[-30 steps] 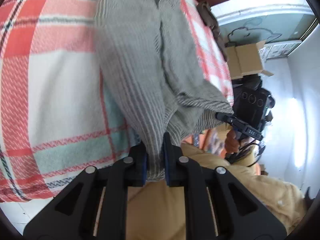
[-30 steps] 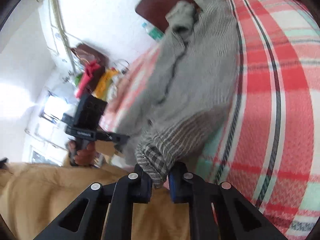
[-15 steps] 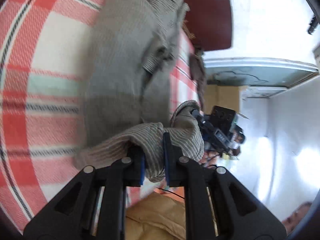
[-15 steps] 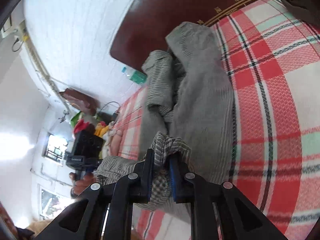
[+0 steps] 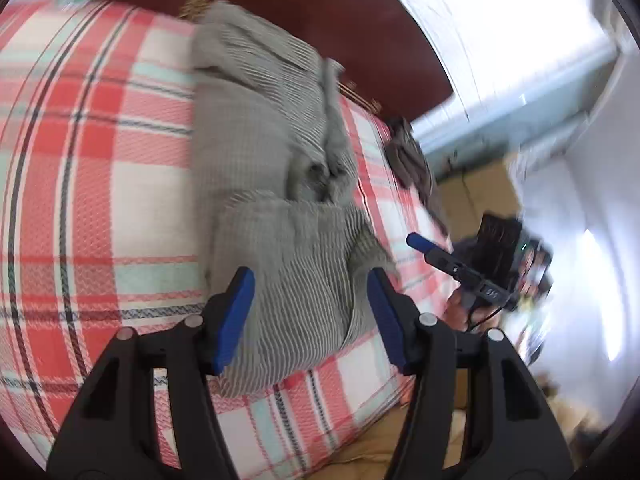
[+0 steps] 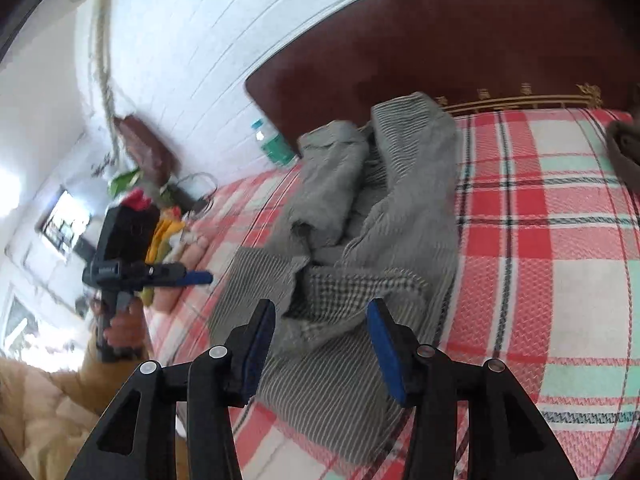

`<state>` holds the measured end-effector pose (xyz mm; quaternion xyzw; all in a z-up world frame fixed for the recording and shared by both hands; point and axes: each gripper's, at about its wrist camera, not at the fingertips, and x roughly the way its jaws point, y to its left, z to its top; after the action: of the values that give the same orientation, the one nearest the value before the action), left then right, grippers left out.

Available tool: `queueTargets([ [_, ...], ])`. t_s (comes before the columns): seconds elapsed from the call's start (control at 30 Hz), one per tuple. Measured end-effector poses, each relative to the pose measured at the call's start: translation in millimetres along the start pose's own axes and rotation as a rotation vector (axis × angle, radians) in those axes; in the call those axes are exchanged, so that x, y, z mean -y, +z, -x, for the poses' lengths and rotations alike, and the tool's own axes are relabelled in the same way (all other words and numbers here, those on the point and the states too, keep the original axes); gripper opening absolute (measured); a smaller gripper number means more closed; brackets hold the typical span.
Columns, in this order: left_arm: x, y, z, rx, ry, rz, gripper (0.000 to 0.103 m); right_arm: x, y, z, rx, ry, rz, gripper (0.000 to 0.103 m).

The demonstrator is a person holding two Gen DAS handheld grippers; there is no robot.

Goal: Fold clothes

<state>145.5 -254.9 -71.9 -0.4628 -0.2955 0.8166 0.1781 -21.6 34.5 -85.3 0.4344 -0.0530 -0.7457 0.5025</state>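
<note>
Across plaid bedspread point(image 5: 100, 184), before dark headboard point(image 6: 460, 52): grey striped shirt point(image 5: 272, 208) lying bunched, long axis toward headboard, collar end far, folded hem directly under both left gripper point(image 5: 310, 308) and right gripper point(image 6: 322, 334), jaws spread, pinching nothing, equally near.

White wall point(image 6: 180, 40), dark headboard point(image 6: 460, 52), plaid bed point(image 6: 560, 260).

A bed point(image 5: 100, 184) in a red, white and mint plaid cover carries a grey striped garment point(image 5: 276, 216) mid-frame and a dark cloth point(image 5: 412, 160) right of centre.
</note>
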Motion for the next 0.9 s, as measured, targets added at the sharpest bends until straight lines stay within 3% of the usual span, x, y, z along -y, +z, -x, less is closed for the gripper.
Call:
queueTargets([
  [0.07,14.1,-4.0,-12.3,-0.042,0.041,-0.099,0.06,-16.5,-14.1,-11.7,-0.072,0.011,0.103,0.05],
  [0.17,17.8,-1.2,-40.9,-0.107,0.134,-0.155,0.06,-26.0,-29.6,-38.7,-0.176,-0.001,0.185,0.049],
  [0.3,9.7,9.0,-71.7,-0.147,0.19,-0.154,0.06,-20.7,-8.1,-65.6,-0.161,-0.021,0.18,0.048],
  [0.43,1.6,20.5,-85.3,-0.158,0.212,-0.15,0.06,-4.0,24.7,-95.9,-0.138,-0.131,0.13,0.049],
  [0.5,2.3,22.8,-80.8,-0.15,0.236,-0.166,0.06,8.4,34.0,-109.9,-0.16,-0.216,0.102,0.049],
  [0.57,10.0,18.0,-65.4,-0.119,0.263,-0.213,0.06,11.4,36.9,-107.7,-0.16,-0.209,0.094,0.049],
  [0.63,19.8,6.3,-45.8,-0.088,0.266,-0.282,0.06,-0.6,28.6,-86.1,-0.137,-0.185,0.173,0.05],
  [0.67,25.0,-2.7,-38.4,-0.08,0.27,-0.329,0.06,-6.7,24.4,-75.3,-0.125,-0.173,0.212,0.053],
  [0.73,35.4,-20.1,-26.1,-0.074,0.277,-0.42,0.06,-21.6,11.2,-57.1,-0.123,-0.169,0.31,0.08],
  [0.9,58.8,-63.4,-34.0,-0.149,0.315,-0.621,0.061,-51.9,-43.9,-43.2,-0.237,-0.23,0.558,0.083],
])
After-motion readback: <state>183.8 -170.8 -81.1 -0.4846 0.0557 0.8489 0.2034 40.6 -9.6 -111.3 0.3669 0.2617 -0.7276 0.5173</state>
